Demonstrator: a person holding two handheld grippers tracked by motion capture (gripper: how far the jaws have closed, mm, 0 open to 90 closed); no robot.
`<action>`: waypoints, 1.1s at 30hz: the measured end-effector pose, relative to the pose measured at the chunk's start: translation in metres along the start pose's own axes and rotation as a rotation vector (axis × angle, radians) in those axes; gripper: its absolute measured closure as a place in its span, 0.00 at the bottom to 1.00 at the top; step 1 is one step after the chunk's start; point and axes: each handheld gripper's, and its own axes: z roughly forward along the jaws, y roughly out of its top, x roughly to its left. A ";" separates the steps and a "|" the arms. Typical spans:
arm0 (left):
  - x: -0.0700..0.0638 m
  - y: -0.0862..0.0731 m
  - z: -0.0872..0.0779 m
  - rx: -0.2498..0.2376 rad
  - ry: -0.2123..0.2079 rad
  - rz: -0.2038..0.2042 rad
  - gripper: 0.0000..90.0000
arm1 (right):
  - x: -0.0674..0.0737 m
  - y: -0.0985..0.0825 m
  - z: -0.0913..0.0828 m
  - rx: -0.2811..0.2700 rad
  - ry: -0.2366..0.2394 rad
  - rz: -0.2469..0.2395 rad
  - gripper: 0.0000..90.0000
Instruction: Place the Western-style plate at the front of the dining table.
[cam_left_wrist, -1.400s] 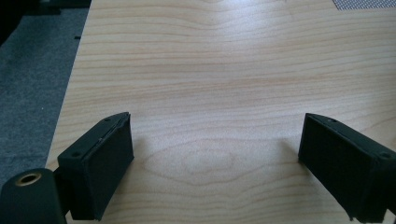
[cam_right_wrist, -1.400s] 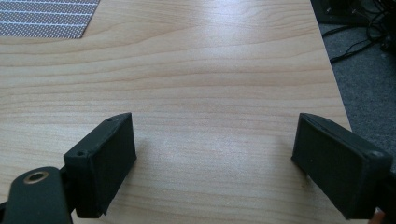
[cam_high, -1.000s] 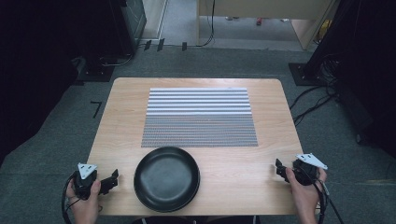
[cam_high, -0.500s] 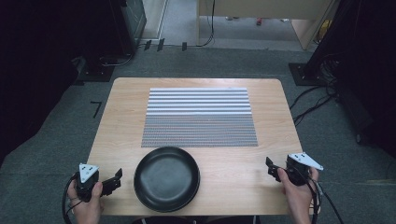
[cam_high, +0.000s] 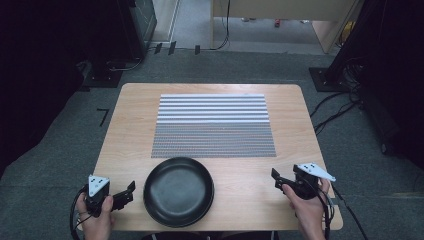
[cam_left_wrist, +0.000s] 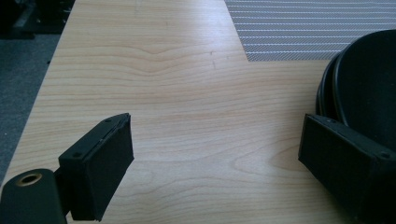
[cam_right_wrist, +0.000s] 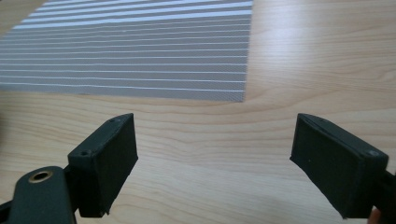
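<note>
Left gripper (cam_high: 126, 194): held in the person's left hand (cam_high: 95, 222) at the table's near left corner; jaws spread wide with bare wood seen between them in the left gripper view; one jaw is seen just beside the pan's rim, contact cannot be told.
Right gripper (cam_high: 277, 178): held in the right hand (cam_high: 307, 210) near the table's near right edge; jaws spread apart, nothing pinched, well apart from the pan.
Pan (cam_high: 178, 190): black, round, shallow and matte, with a raised rim; set on the table (cam_high: 135, 130) at the near edge, between the two grippers, just in front of the striped mat (cam_high: 214, 125).
Mat: grey mesh with white stripes, laid flat at the table's middle.
Hidden or cut off: the pan is cut by the right edge of the left gripper view (cam_left_wrist: 369, 84); whether it has a handle cannot be made out.
</note>
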 end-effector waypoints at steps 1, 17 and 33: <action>-0.001 0.000 0.000 -0.002 -0.005 -0.001 0.11 | 0.003 0.000 0.000 -0.002 0.002 -0.006 0.15; -0.017 0.004 -0.003 -0.009 -0.084 0.003 0.11 | 0.049 0.005 0.003 0.032 0.113 -0.019 0.15; -0.033 0.006 -0.006 0.009 -0.165 -0.030 0.14 | 0.086 0.007 0.015 0.054 0.135 -0.065 0.18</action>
